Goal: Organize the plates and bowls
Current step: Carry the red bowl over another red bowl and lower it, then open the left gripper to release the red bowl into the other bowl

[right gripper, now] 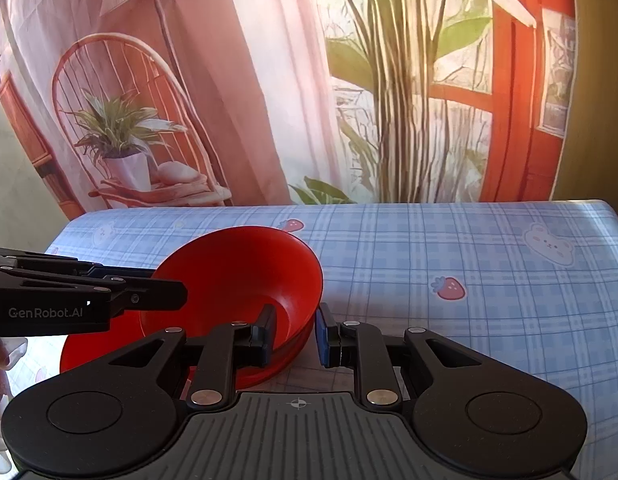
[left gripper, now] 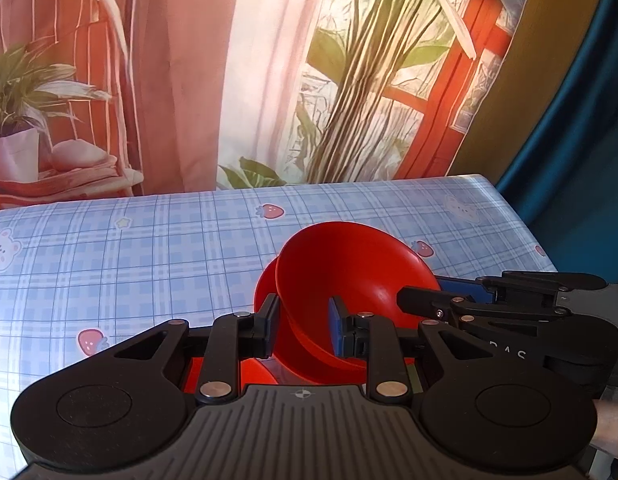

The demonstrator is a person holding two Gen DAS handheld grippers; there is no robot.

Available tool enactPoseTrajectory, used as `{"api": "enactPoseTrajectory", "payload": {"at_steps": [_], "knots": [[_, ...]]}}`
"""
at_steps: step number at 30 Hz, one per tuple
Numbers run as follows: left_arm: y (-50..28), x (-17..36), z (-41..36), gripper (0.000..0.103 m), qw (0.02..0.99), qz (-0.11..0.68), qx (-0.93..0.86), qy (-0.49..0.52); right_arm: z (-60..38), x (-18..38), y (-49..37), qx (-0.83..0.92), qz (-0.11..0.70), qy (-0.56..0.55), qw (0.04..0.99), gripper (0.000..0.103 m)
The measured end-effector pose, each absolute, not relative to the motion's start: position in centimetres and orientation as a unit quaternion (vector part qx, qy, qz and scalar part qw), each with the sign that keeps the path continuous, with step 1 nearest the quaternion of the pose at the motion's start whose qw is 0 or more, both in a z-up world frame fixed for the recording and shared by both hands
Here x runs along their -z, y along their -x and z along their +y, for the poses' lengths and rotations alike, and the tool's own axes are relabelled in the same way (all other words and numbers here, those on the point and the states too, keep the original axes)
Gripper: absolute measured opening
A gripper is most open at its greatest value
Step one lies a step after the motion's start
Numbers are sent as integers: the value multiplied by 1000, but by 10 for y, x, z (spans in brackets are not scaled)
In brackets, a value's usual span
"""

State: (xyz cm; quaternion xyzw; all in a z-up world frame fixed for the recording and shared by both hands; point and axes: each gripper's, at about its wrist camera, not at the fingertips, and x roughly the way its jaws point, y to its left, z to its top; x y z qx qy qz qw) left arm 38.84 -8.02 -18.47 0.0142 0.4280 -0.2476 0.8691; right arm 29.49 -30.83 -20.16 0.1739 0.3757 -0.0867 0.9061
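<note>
A red bowl (left gripper: 349,276) tilts above a red plate (left gripper: 265,284) on the checked tablecloth. My left gripper (left gripper: 301,328) has its fingers on either side of the bowl's near wall, with a gap showing. My right gripper (right gripper: 295,334) straddles the bowl's (right gripper: 237,276) right rim over the plate (right gripper: 85,350), one finger inside and one outside. Each gripper shows in the other's view: the right gripper (left gripper: 421,300) reaches the bowl from the right, the left gripper (right gripper: 165,294) from the left.
The table (right gripper: 469,264) has a blue checked cloth with strawberries and bears. Its far edge meets a printed backdrop (right gripper: 269,80) of curtain, chair and plants. The table's right edge (left gripper: 521,216) drops off beside a blue curtain.
</note>
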Motion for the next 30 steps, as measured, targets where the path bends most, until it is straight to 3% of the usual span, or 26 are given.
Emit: {"api": "enactPoseTrajectory", "payload": {"at_steps": [5,11,30], "knots": [[-387,190,-80,29,868,432,244,-15,-306,200,-295,87,377,-169,907,19],[-379,175,-67,50,877,416,241,-3,-304,195,-292,99,375,-163,907,26],[-335,145,-5,50,898,391,199,10,-254,162,-274,86,370,-138,915,26]]}}
